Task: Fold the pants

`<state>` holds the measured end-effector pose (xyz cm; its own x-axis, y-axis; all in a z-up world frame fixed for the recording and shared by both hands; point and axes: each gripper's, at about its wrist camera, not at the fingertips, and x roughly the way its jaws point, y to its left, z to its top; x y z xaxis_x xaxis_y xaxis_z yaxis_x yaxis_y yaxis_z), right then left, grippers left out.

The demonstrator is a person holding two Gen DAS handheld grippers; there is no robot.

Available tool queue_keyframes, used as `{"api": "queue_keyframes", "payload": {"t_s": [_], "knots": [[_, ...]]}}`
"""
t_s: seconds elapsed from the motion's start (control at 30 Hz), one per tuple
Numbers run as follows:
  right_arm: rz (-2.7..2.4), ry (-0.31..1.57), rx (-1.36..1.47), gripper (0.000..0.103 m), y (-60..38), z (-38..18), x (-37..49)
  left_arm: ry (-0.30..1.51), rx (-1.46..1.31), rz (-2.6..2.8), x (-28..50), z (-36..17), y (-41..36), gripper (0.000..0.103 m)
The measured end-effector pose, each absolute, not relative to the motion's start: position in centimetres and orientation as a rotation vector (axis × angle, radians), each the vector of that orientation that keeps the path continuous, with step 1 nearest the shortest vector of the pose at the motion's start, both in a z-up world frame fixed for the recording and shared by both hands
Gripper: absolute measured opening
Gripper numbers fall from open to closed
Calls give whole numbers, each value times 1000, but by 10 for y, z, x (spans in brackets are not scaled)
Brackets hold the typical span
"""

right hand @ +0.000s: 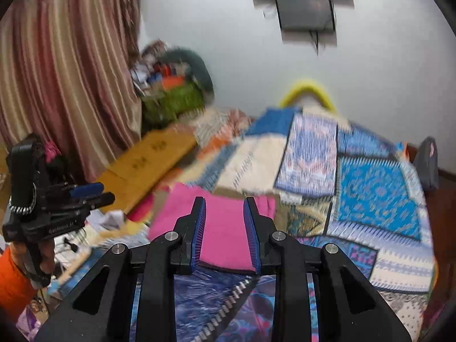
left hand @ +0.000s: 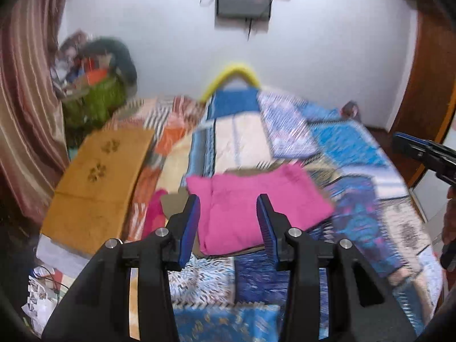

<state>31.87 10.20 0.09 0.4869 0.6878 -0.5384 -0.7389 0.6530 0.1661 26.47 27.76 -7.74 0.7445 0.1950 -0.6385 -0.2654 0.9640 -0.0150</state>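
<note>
Folded pink pants (left hand: 285, 193) (right hand: 182, 208) lie flat on a patchwork quilt (left hand: 356, 199) (right hand: 379, 199) over a bed, with a piece of brown cardboard (left hand: 171, 205) under them. My left gripper (left hand: 228, 202) hovers above and short of the pants, its jaws apart with nothing between them. My right gripper (right hand: 225, 201) hovers the same way, jaws apart and empty. Each one shows at the edge of the other's view: the right gripper (left hand: 421, 151) at the right, the left gripper (right hand: 85, 193) at the left, held by a hand in an orange sleeve. Both views are motion-blurred.
An ochre mat with paw prints (left hand: 97, 182) (right hand: 148, 159) lies along the bed's left side. A green basket of clutter (left hand: 97, 97) stands in the far left corner by a striped curtain (left hand: 25, 114). A yellow curved object (left hand: 230, 71) sits at the bed's far end.
</note>
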Motion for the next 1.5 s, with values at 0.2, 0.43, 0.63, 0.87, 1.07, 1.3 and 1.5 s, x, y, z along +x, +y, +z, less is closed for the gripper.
{"api": "queue_keyframes", "payload": {"t_s": [0.2,0.43,0.63,0.87,1.07,1.3,1.5], "knots": [[888,450,-50,25,69,57,243,520,-94,248,194,-12,235,41],[865,293,-36,49,37,87,166,352,-96,201,104,35,193,41],[837,212,-20,73,25,95,126,252,-61,222,44,54,166,54],[783,157,30,103,18,92,107,183,-68,253,7,58,153,97],[755,140,23,103,17,92,95,174,-67,260,-6,57,151,102],[760,142,19,103,15,88,86,168,-31,257,-6,55,141,103],[760,144,14,103,14,88,88,181,-38,248,-3,52,142,103]]}}
